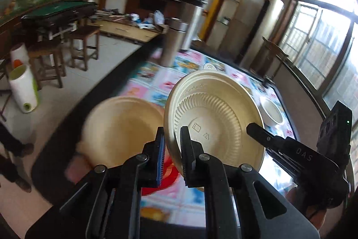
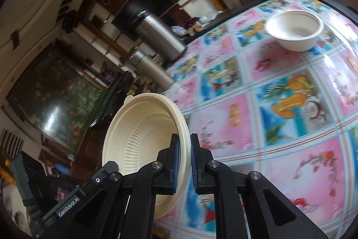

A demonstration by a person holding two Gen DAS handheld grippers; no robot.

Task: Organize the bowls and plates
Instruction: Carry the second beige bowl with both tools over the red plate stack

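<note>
A cream ribbed bowl (image 1: 214, 120) is held up off the table, tilted on edge with its underside showing in the left wrist view. My left gripper (image 1: 173, 136) is shut on its near rim. My right gripper (image 2: 184, 147) is shut on the rim of the same bowl (image 2: 143, 138), whose inside shows in the right wrist view; that gripper also shows in the left wrist view (image 1: 257, 129). A second cream bowl (image 1: 123, 129), blurred, sits lower left on the table. A small white bowl (image 2: 295, 28) stands far out on the table, and shows in the left wrist view (image 1: 271, 111).
The table has a colourful patterned cloth (image 2: 279, 109) and a dark edge (image 1: 111, 77). Two steel flasks (image 2: 156, 35) stand at its far edge. A red shape (image 1: 165, 180) lies on the cloth under the bowl. Stools (image 1: 85, 46) and a game table stand beyond.
</note>
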